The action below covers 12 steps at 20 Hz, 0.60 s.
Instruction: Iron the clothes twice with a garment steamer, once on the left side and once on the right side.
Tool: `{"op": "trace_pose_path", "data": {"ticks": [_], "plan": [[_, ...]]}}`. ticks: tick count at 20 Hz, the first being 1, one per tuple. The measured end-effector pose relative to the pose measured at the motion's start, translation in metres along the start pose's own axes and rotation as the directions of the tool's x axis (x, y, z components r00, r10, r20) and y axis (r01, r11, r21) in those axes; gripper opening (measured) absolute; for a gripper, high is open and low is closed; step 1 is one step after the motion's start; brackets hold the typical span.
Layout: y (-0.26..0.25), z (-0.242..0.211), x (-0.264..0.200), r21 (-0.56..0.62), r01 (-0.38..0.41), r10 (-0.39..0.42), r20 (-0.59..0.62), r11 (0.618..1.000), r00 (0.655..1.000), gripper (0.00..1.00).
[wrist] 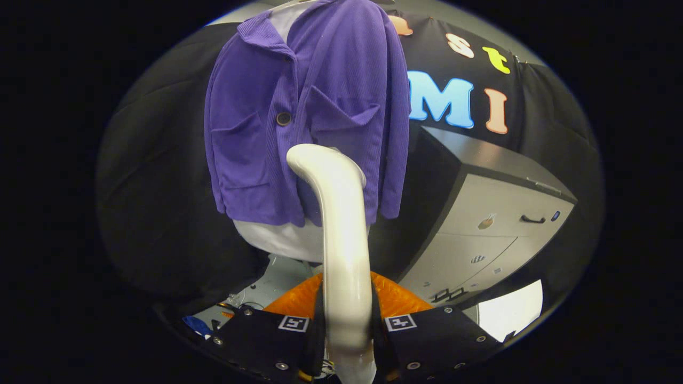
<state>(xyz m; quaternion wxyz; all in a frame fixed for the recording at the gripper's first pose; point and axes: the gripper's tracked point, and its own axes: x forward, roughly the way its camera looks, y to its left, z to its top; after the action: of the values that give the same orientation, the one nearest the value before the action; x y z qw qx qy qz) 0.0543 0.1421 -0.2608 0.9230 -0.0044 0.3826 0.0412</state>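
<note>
- Gripping the white garment steamer [344, 250]: gripper [347, 328] fingers clamped on its handle.
- Steamer's long axis runs straight ahead; head curves toward the purple shirt [304, 106], at its lower front.
- Grey cabinet [480, 213] beside the shirt.

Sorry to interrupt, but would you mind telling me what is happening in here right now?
A hand-held gripper is clamped on the handle of a white garment steamer. Its curved head is raised against the lower front of a purple button-up jacket, which hangs over a white garment. A grey cabinet stands to the right of the clothes.
</note>
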Motion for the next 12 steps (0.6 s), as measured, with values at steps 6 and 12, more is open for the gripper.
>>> {"op": "trace_pose_path", "data": {"ticks": [6, 12], "plan": [[-0.014, -0.06, -0.008, -0.004, -0.014, 0.014, -0.142, 1.0, 0.99, 0.37], [-0.007, -0.041, -0.033, -0.07, -0.086, 0.076, -0.132, 0.994, 0.988, 0.37]]}}
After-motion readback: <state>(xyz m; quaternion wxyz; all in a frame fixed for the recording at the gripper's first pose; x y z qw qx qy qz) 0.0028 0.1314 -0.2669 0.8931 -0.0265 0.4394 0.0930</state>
